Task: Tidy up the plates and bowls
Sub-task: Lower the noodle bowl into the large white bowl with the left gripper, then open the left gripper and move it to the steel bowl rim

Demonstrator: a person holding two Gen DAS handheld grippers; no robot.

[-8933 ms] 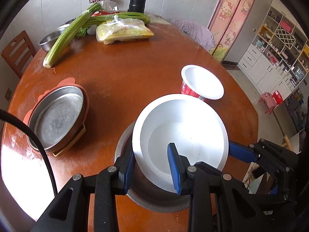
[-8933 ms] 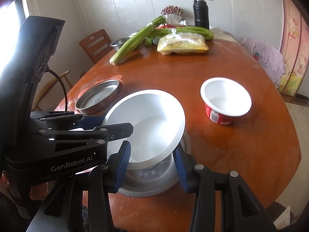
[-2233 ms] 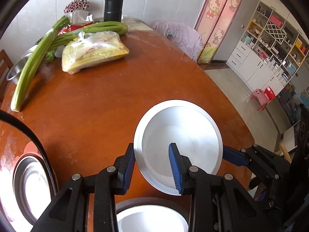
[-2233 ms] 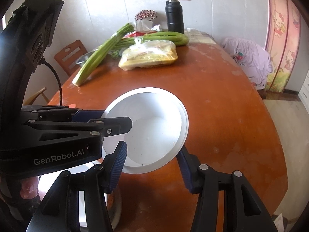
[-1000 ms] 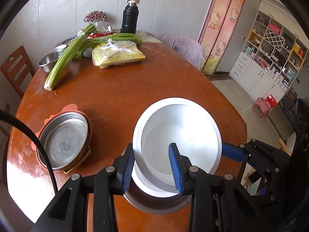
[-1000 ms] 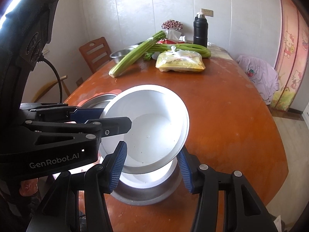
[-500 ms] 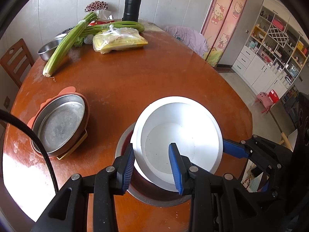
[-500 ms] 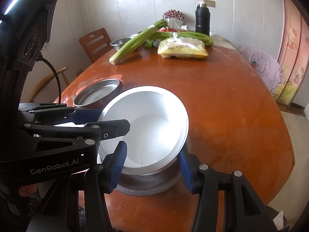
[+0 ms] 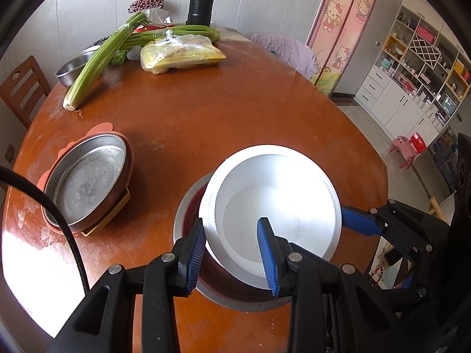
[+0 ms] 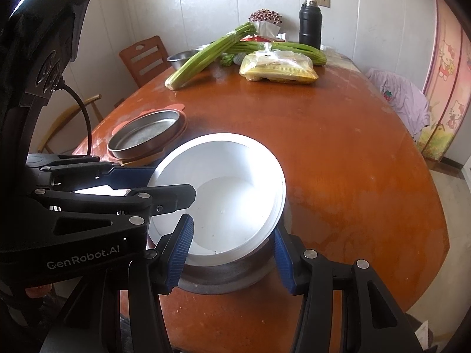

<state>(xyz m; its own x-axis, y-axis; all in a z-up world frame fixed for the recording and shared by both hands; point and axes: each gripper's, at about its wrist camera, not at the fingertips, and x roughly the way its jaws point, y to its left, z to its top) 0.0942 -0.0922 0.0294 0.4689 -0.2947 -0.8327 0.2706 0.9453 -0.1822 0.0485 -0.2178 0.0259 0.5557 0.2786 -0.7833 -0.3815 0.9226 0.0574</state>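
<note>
Both tongs, left tongs (image 9: 231, 253) and right tongs (image 10: 232, 253), each pinch the rim of a white bowl (image 9: 273, 206) nested in a metal bowl (image 9: 188, 206) on the wooden surface (image 9: 220, 111).

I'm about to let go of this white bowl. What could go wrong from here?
The white bowl sits tilted and off-centre in the steel bowl, so it may slip once the left gripper lets go. The stack stands close to the table edge; a nudge from the right gripper could push it off.
</note>
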